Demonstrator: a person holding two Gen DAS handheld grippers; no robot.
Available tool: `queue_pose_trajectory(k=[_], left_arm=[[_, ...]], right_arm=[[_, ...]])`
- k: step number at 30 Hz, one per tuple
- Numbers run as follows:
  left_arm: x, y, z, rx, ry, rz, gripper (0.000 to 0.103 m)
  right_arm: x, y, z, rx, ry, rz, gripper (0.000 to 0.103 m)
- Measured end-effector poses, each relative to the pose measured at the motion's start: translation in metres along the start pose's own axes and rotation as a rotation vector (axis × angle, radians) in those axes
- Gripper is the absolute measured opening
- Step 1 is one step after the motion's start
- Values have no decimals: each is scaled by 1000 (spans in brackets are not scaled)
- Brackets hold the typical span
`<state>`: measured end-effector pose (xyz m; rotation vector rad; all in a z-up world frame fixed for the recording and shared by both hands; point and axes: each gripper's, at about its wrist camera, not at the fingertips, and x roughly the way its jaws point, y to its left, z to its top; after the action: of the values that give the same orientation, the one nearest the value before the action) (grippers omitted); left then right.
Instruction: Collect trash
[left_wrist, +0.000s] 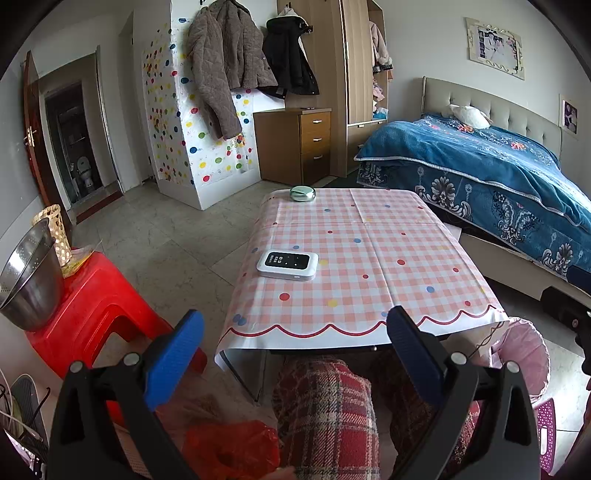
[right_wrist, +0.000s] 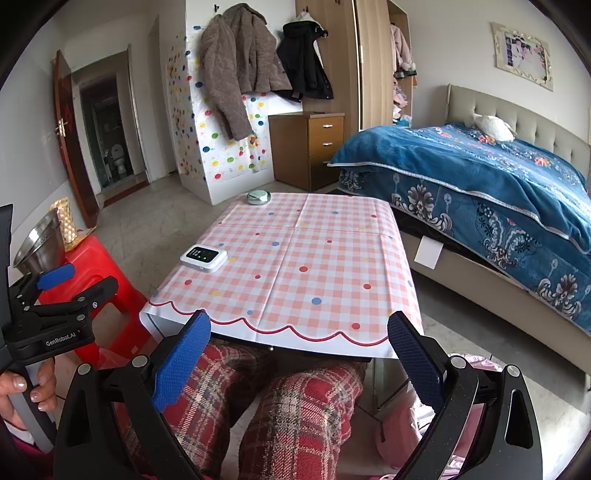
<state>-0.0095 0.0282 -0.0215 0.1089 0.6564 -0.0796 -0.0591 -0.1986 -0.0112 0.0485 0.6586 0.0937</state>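
- Bed (left_wrist: 491, 166) with a blue cover stands to the right, well apart from both tools
- Tabletop (left_wrist: 369, 295) under a pink check cloth lies ahead of both tools, its scalloped near edge between their tips in each view
- Red stool (left_wrist: 96, 306) stands left of the tabletop, bearing a steel bowl (left_wrist: 29, 280)
- Pink-lined bin (left_wrist: 524, 354) sits on the floor by the tabletop's near right corner, beside the left tool's right finger
- Red bag (left_wrist: 236, 450) lies low between the left tool's fingers, next to a plaid-clad knee; it touches neither finger
- Left tool (left_wrist: 295, 363) is spread wide and holds nothing
- Right tool (right_wrist: 299, 360) is likewise spread wide and holds nothing, above plaid-clad legs
- White device (left_wrist: 288, 264) rests on the tabletop's left half
- Green tin (left_wrist: 302, 193) sits at the far edge
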Motion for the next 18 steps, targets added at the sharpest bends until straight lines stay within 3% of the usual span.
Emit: queue_pose_trajectory(k=[18], left_arm=[[0, 0, 1, -3, 1, -1, 96]], right_arm=[[1, 0, 0, 1, 0, 1, 95]])
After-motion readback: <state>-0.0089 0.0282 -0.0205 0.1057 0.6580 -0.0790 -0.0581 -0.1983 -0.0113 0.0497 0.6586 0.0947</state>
